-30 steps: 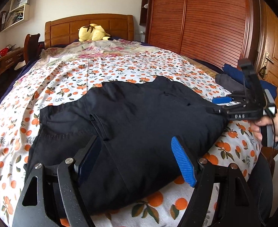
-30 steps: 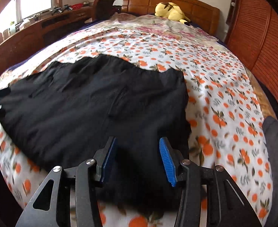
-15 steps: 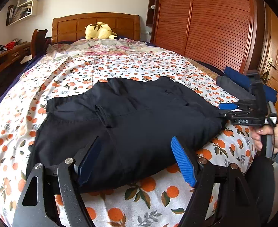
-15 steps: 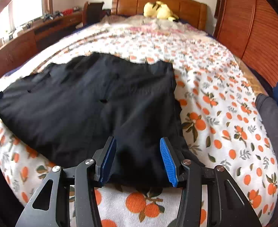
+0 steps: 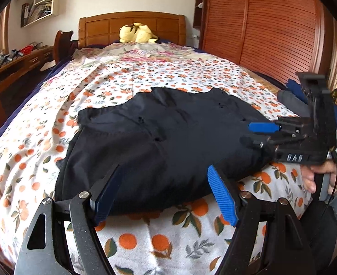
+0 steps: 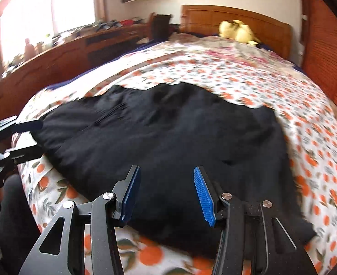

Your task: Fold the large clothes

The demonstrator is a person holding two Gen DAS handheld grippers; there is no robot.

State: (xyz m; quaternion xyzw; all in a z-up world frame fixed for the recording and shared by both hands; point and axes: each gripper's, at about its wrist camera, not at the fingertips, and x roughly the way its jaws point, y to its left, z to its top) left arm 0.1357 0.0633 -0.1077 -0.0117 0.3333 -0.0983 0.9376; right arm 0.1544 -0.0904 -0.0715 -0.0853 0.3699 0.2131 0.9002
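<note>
since the black garment (image 5: 168,142) lies long-axis crossways right ahead, the left gripper (image 5: 164,192) and right gripper (image 6: 166,194) sit wide open and empty at its near hem, about equally close.

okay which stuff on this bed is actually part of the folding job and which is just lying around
For the job: black garment, spread on the orange-print bedspread; left tool and right tool, both open.

Lying about: yellow plush toy by the headboard; blue and grey clothes at the bed's right edge.
</note>
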